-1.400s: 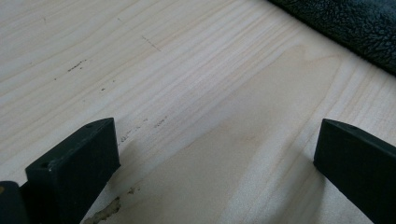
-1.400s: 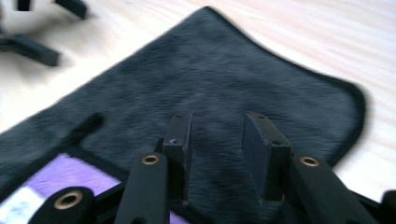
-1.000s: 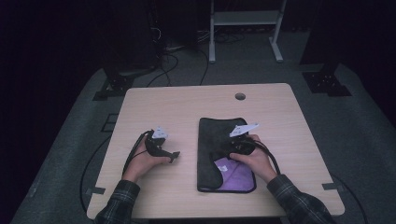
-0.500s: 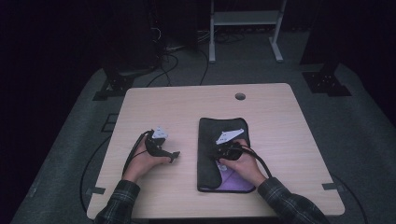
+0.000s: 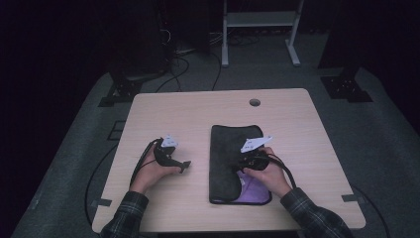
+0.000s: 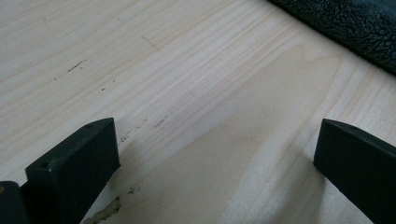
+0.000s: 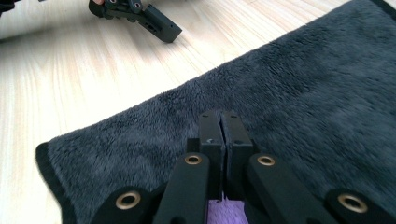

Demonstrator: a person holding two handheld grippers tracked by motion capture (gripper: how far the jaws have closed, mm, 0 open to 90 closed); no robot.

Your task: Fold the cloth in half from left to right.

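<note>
under the right gripper (image 7: 222, 122), its jaws pinch purple cloth (image 7: 227, 211)

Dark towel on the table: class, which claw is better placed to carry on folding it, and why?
Probably the right. The right claw is over the dark towel, jaws shut with purple cloth at their base; whether it grips is unclear. The left claw rests open on the bare table beside the towel.

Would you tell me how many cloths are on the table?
2: a dark grey towel right of centre, and a purple cloth at its near end, partly covered.
</note>
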